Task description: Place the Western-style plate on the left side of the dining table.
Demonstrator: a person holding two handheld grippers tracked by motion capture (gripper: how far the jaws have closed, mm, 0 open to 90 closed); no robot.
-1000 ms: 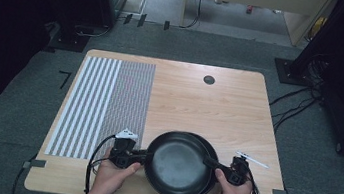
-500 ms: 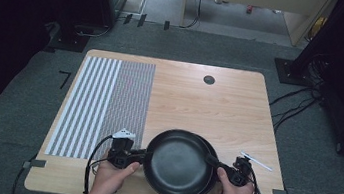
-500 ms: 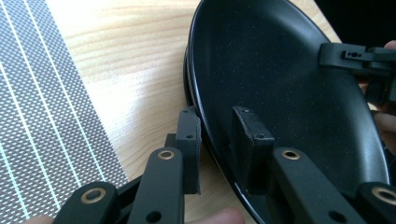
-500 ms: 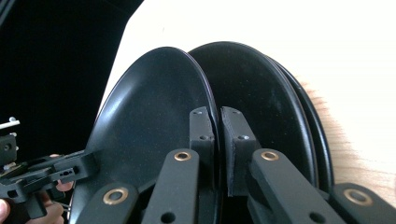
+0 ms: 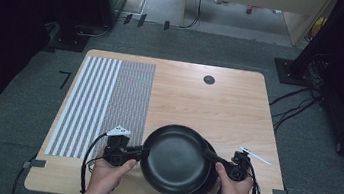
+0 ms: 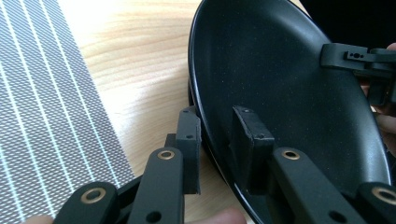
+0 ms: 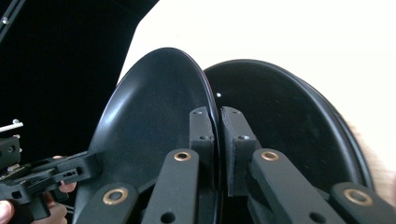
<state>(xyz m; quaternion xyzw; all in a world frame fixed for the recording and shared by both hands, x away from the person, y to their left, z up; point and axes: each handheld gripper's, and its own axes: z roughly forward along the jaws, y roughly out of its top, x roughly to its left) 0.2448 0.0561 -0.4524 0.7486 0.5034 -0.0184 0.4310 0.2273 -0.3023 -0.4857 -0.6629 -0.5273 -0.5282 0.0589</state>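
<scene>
Your left gripper (image 5: 136, 151) pinches the top plate's (image 5: 172, 157) rim at 9 o'clock, right gripper (image 5: 211, 157) at 3; the lower plate (image 5: 205, 178) sits offset toward 4.

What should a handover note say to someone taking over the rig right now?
Left hand-held gripper: shut on the near-left rim of the top black plate.
Right hand-held gripper: shut on the same plate's right rim.
Things: the top black plate sits offset over a second black plate at the near edge of the table, beside the striped mat.
Done: both rims gripped.
Left: probably lift the top plate off the lower one and set it down elsewhere.
</scene>
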